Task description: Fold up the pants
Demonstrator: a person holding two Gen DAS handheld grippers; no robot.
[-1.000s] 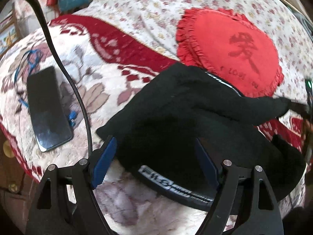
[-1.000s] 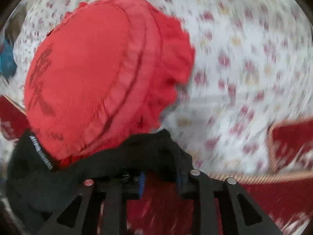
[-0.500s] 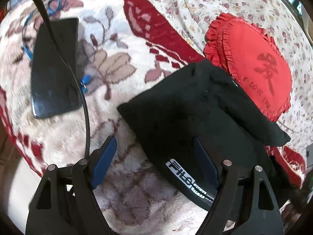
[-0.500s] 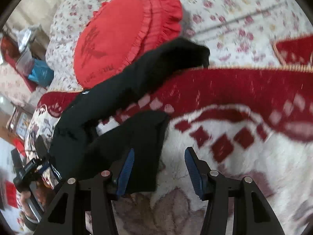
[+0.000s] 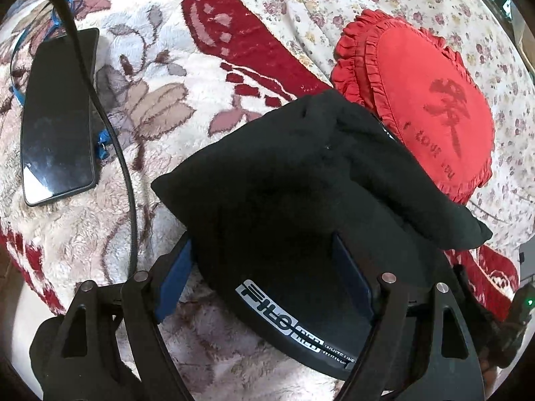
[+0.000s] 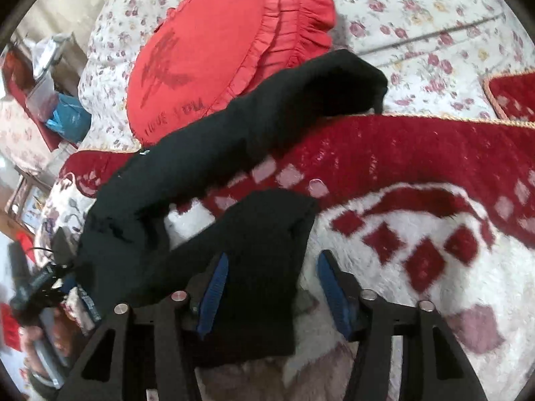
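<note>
Pants waistband lies between wide left jaws, unclamped.

Both grippers share one build. The left gripper has matte black arms with triangular cut-outs, round silver screw heads at the pivots and flat blue pads inside each finger. A black cable curves away from its left side. The right gripper shows ribbed blue pads.
</note>
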